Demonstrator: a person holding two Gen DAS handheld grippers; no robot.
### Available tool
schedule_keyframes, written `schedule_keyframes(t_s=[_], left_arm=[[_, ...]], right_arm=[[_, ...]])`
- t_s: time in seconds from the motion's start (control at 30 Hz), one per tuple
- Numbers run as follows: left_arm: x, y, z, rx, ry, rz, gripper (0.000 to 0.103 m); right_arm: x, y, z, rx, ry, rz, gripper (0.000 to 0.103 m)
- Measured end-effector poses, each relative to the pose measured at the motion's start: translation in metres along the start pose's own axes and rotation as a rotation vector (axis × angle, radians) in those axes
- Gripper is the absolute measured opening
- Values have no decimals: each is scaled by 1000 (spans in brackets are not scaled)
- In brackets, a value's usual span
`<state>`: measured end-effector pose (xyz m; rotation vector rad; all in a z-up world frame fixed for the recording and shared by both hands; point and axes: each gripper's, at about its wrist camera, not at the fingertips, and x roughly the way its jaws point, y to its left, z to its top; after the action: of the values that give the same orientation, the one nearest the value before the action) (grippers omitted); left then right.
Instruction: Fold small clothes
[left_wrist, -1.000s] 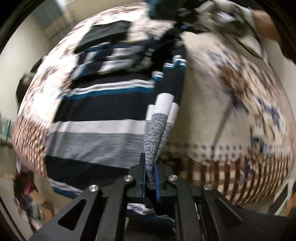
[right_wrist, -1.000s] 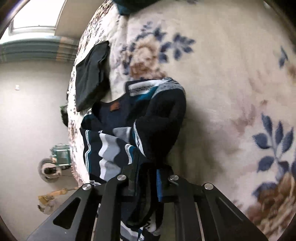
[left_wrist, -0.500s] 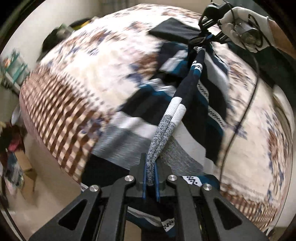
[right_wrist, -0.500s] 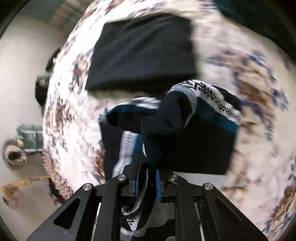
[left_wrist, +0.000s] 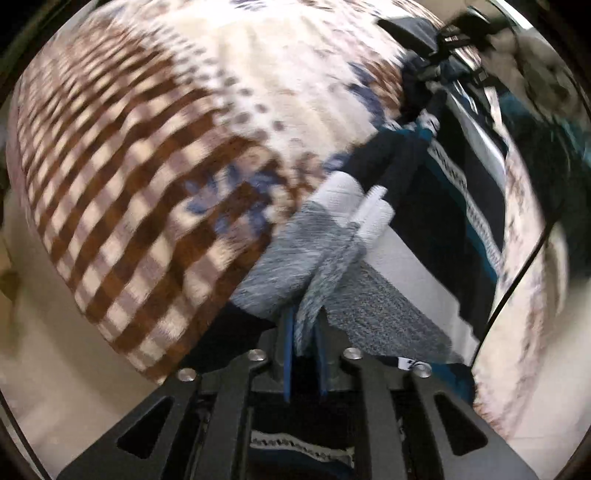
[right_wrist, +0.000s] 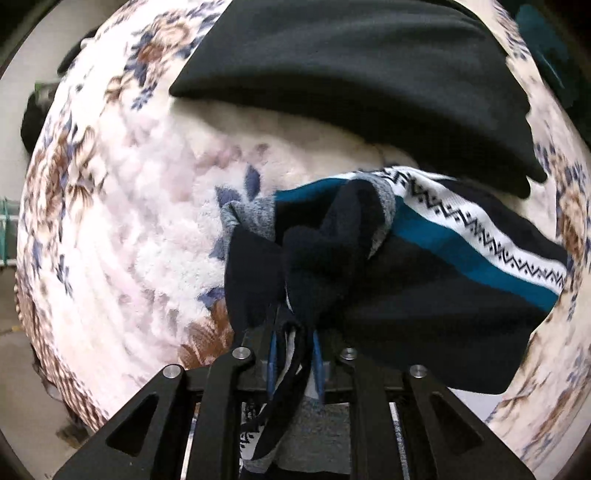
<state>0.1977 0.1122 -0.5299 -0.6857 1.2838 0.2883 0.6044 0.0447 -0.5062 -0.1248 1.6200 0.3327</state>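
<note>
A striped knit sweater (left_wrist: 373, 295) in navy, teal, white and grey lies folded over on the floral bed blanket (left_wrist: 147, 147). In the left wrist view my left gripper (left_wrist: 304, 321) points down at its grey hem. Its jaws are opening, and the hem still hangs loosely between the blue pads (left_wrist: 288, 332). In the right wrist view the same sweater (right_wrist: 443, 295) shows a zigzag band. My right gripper (right_wrist: 294, 332) is over its dark bunched edge, jaws opening, with fabric slack between the pads (right_wrist: 317, 354).
A folded black garment (right_wrist: 369, 81) lies just beyond the sweater, also seen as the black garment (left_wrist: 406, 29) at top right. The other hand-held gripper (left_wrist: 461, 33) is blurred there, with a black cable (left_wrist: 517, 280) trailing. Dark teal cloth (right_wrist: 543, 40) lies far right. The blanket's (right_wrist: 122, 206) edge drops to floor at left.
Both grippers swept across the bed with the sweater's edge, laying it over itself near the black garment. Both pairs of jaws, shut on the cloth before, have now parted.
</note>
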Motion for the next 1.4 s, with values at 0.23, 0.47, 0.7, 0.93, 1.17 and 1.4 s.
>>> schedule_keyframes(t_s=[0.23, 0.47, 0.7, 0.93, 1.17, 1.4], left_arm=[[-36, 81, -14, -256, -10, -38, 43], [-54, 72, -8, -309, -4, -134, 48], [-11, -39, 22, -57, 66, -155, 48], [1, -27, -53, 130, 218, 117, 48], [-52, 74, -96, -19, 188, 142, 48], [-66, 86, -63, -110, 76, -107, 48]], right_arm=[[-37, -1, -17, -64, -34, 270, 82], [-72, -29, -110, -115, -13, 371, 82], [-50, -96, -227, -98, 25, 274, 82], [-28, -170, -313, 87, 75, 313, 83], [-23, -169, -373, 111, 97, 359, 83], [-31, -83, -366, 76, 111, 371, 83]])
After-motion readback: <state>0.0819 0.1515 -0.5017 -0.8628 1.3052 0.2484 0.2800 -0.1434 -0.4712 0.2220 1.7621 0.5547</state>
